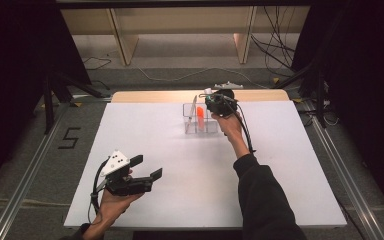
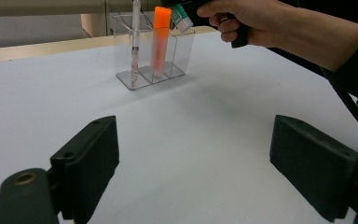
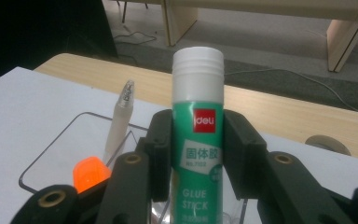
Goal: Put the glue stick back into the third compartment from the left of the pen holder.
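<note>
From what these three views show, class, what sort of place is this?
Probably a lab bench set up for recording hand work: a white-topped table, loose black cables on the floor, and hand-held black two-jaw grippers, the right gripper gripping a green glue stick.

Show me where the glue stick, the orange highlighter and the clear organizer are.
glue stick (image 3: 197,154), right gripper view, on its green label.
orange highlighter (image 2: 161,37), left gripper view, on its body.
clear organizer (image 2: 182,51), left gripper view, on its right-hand wall.

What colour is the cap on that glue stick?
White, above a green label; the glue stick shows best in the right gripper view.
</note>
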Motion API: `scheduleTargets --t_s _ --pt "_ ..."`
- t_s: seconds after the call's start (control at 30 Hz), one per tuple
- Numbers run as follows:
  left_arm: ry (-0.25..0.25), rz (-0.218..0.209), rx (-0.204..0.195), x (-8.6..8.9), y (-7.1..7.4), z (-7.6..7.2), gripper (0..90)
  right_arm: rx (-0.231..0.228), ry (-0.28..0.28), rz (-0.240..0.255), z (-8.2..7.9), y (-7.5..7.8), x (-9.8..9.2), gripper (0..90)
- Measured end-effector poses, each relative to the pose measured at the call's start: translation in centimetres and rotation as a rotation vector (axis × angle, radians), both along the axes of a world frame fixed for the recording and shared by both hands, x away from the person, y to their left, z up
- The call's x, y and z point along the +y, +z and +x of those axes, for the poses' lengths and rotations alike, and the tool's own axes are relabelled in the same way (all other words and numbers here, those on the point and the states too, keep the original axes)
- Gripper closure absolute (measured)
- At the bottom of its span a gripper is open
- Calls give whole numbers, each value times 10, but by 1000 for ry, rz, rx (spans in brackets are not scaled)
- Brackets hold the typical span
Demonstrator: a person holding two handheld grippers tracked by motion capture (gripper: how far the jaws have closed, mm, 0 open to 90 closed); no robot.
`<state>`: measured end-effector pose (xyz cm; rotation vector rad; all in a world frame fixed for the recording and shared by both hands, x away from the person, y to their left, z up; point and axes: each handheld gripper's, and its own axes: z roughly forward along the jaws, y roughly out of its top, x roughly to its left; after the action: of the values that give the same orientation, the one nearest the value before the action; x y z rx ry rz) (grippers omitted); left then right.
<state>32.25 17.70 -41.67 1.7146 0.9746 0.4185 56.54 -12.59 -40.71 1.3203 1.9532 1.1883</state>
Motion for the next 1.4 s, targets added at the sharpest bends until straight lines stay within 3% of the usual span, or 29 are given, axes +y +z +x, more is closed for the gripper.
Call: scheduleTargets --t_s 1.03,1.27,1.4 --pt "-2 -1 1 0 0 0 151 17 -18 -25 2 -5 0 654" --pt "-2 -2 2 0 0 0 151 29 -18 -11 3 -6 -1 650" --pt "-2 -2 1 0 0 0 150 27 -7 30 1 -2 -3 532"
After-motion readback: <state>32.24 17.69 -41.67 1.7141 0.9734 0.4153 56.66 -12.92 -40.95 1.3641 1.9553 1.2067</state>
